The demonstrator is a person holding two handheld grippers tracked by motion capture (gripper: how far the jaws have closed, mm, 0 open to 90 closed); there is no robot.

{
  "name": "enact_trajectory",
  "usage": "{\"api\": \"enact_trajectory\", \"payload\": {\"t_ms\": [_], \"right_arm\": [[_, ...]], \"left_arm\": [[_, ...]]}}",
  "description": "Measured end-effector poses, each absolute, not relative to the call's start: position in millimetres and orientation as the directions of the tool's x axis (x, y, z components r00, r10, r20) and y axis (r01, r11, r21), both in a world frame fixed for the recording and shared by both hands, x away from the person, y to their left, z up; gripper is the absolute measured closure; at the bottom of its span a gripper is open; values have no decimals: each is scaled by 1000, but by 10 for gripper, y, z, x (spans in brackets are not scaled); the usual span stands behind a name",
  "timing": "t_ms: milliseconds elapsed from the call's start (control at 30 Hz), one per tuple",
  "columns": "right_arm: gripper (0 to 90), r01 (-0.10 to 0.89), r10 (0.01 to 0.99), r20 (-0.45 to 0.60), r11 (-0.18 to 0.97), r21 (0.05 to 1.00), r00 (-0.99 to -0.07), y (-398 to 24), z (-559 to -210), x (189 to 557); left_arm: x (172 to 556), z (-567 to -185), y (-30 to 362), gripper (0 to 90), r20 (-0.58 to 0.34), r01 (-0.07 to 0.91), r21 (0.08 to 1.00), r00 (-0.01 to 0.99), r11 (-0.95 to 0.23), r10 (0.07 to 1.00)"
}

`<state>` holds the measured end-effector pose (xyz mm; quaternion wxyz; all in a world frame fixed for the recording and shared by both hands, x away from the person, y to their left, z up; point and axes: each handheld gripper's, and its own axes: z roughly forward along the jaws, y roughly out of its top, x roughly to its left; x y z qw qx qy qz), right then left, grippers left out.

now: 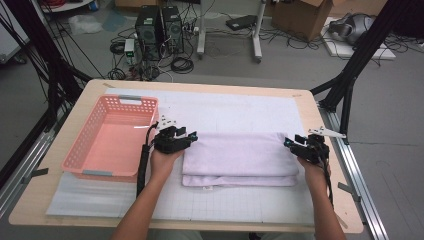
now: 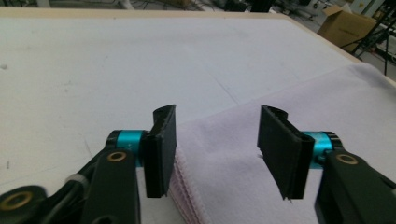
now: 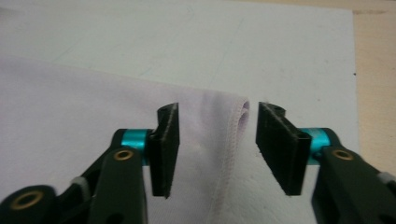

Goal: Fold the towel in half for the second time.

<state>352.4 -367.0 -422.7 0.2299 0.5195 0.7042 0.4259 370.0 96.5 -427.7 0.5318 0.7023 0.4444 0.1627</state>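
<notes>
A folded pale lilac towel (image 1: 240, 157) lies flat in the middle of the white mat (image 1: 225, 110). My left gripper (image 1: 190, 136) hovers at the towel's far left corner, held by a hand from below. In the left gripper view its jaws (image 2: 217, 140) stand apart over the towel's stacked edge (image 2: 327, 102), with no pad pressing on the cloth. My right gripper (image 1: 289, 141) sits at the towel's far right corner. In the right gripper view those jaws (image 3: 217, 140) are also open, straddling the hemmed fold (image 3: 70, 107) without touching it.
A pink plastic basket (image 1: 125, 102) stands empty at the table's left, close beside the left gripper. The mat runs bare behind and in front of the towel. The wooden table edge (image 1: 330, 150) is just right of the right hand.
</notes>
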Motion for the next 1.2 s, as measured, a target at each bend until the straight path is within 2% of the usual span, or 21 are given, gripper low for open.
{"api": "enact_trajectory", "payload": {"t_ms": [333,567,767,933,1100,1167,1200], "right_arm": [[451,529,899,139,114,841,-415,-3803,-4209,3074],[457,535,895,178,78,841,-409,-3974,-4289,2741],[505,543,897,177,81,836,-406,-4011,-4290,2537],[515,558,890,184,91,825,-417,-3948,-4333,2528],[534,584,878,202,103,805,-435,-3851,-4412,2646],[668,604,869,211,120,788,-447,-3825,-4448,2702],[786,610,862,220,124,783,-457,-3824,-4458,2719]], "left_arm": [[3326,-4255,936,405,-219,436,893,638,-112,738],[3105,-4305,1034,407,-262,447,892,640,-73,722],[2982,-4410,1079,412,-289,490,868,627,-78,723],[2923,-4507,1070,495,-335,561,822,619,-101,710],[2894,-4527,1021,716,-301,567,806,638,-168,708],[2891,-4524,1043,825,-303,573,803,629,-164,716],[2890,-4521,1059,866,-308,575,803,625,-157,717]]}}
